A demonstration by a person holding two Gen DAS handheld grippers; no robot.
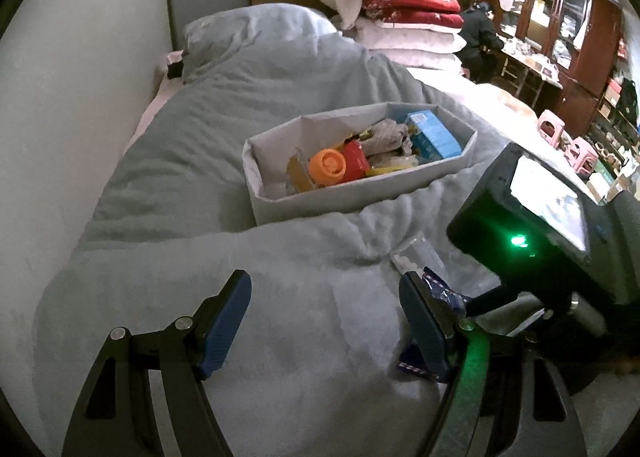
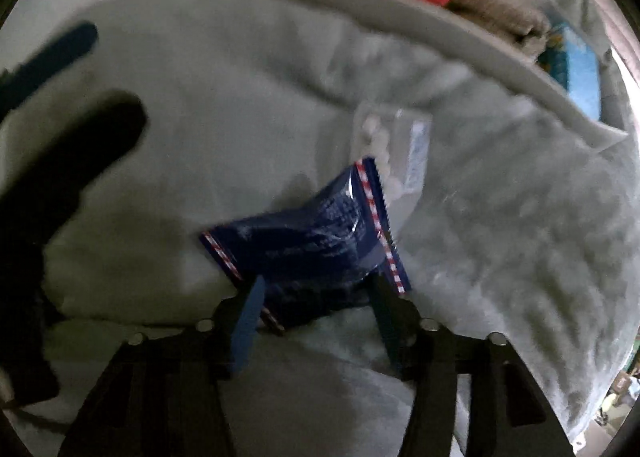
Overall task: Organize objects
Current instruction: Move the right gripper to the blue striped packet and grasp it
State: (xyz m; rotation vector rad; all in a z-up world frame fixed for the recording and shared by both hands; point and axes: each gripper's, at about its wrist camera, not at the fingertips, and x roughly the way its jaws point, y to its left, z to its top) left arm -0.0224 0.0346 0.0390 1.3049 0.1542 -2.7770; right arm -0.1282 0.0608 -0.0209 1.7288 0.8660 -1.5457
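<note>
- Glossy dark-blue foil packet (image 2: 308, 245) with red-and-white striped edges lies crumpled on the soft grey-blue quilt (image 1: 192, 161), near a clear plastic bag (image 2: 404, 153).
- Grey fabric storage box (image 1: 320, 197) sits further along the quilt, holding mixed items.
- Right gripper (image 2: 316, 321): blue-padded jaws around the packet's near end; firm clamping cannot be told.
- Left gripper (image 1: 326, 321): jaws wide apart, holding nothing.

left tongs (image 1: 326, 321) open over blanket (image 1: 200, 161) | grey bin (image 1: 344, 197) ahead, full
</note>
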